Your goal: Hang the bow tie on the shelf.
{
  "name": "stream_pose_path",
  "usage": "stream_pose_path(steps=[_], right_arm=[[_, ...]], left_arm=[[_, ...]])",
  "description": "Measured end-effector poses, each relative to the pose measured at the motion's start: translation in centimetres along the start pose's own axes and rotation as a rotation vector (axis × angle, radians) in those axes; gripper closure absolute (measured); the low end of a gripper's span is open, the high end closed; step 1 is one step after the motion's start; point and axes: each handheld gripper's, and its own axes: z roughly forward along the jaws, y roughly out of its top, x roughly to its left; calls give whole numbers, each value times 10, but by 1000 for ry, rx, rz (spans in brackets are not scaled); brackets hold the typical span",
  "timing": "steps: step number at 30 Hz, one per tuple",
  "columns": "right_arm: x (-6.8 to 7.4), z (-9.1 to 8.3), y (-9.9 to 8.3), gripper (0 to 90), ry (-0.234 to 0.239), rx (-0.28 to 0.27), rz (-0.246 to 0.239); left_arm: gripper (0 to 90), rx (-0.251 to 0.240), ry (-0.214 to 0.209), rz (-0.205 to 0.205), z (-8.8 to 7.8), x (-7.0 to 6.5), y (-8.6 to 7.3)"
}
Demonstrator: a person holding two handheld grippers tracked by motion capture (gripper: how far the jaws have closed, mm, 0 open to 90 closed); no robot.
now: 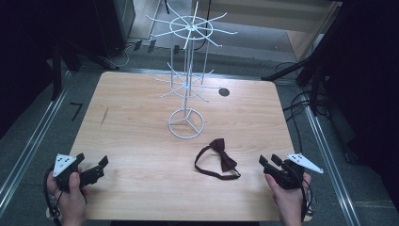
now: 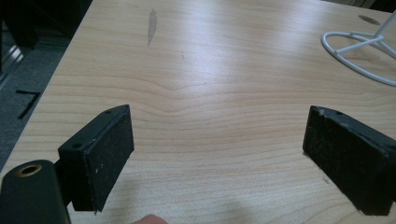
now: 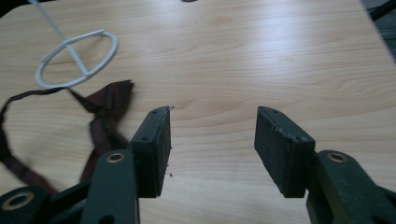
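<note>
A dark maroon bow tie [image 1: 222, 155] with its looped strap lies flat on the wooden table [image 1: 141, 141], right of centre near the front. In the right gripper view the bow tie [image 3: 105, 112] lies left of the jaws. A white wire display stand [image 1: 187, 70] with hook arms rises behind it on a ring base [image 3: 77, 58]. My right gripper [image 1: 269, 161] rests at the front right, just right of the bow tie, open with bare wood between its pads. My left gripper [image 1: 91, 165] sits at the front left, open wide over empty wood [image 2: 215, 135].
A small dark round hole [image 1: 224, 92] marks the table behind the stand. Cables and dark frame legs [image 1: 306, 75] run along the floor at the right and back. A metal rail [image 1: 28, 146] borders the left side.
</note>
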Motion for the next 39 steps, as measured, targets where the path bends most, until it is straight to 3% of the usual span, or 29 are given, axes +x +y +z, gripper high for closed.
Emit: stream_pose_path(steps=[7, 8, 13, 16, 20, 27, 32, 33, 34, 36, 39], right_arm=[[14, 2, 8, 477, 50, 83, -30], [18, 6, 9, 476, 63, 117, -36], [27, 13, 12, 477, 75, 161, -61], [39, 23, 16, 476, 90, 218, -112], [52, 33, 18, 467, 100, 273, -145], [64, 43, 22, 478, 109, 328, -172], [76, 53, 25, 484, 107, 383, -231], [76, 53, 25, 484, 107, 383, -231], [80, 56, 26, 482, 119, 418, -189], [83, 60, 28, 485, 121, 448, -166], [85, 64, 28, 479, 113, 470, -175]], left_arm=[[94, 9, 0, 9, 0, -1, 0], [94, 9, -2, 7, 1, -1, 0], [94, 12, -4, 5, 1, -1, 0], [94, 11, -3, 6, 1, -1, 0], [94, 12, -3, 4, 1, -1, 0], [94, 16, -7, -1, 2, 0, 1], [94, 21, -12, -5, 2, 1, 1], [94, 21, -12, -5, 2, 1, 1], [94, 23, -13, -5, 2, 1, 1], [94, 22, -14, -7, 2, 1, 1], [94, 24, -16, -8, 2, 1, 1]])
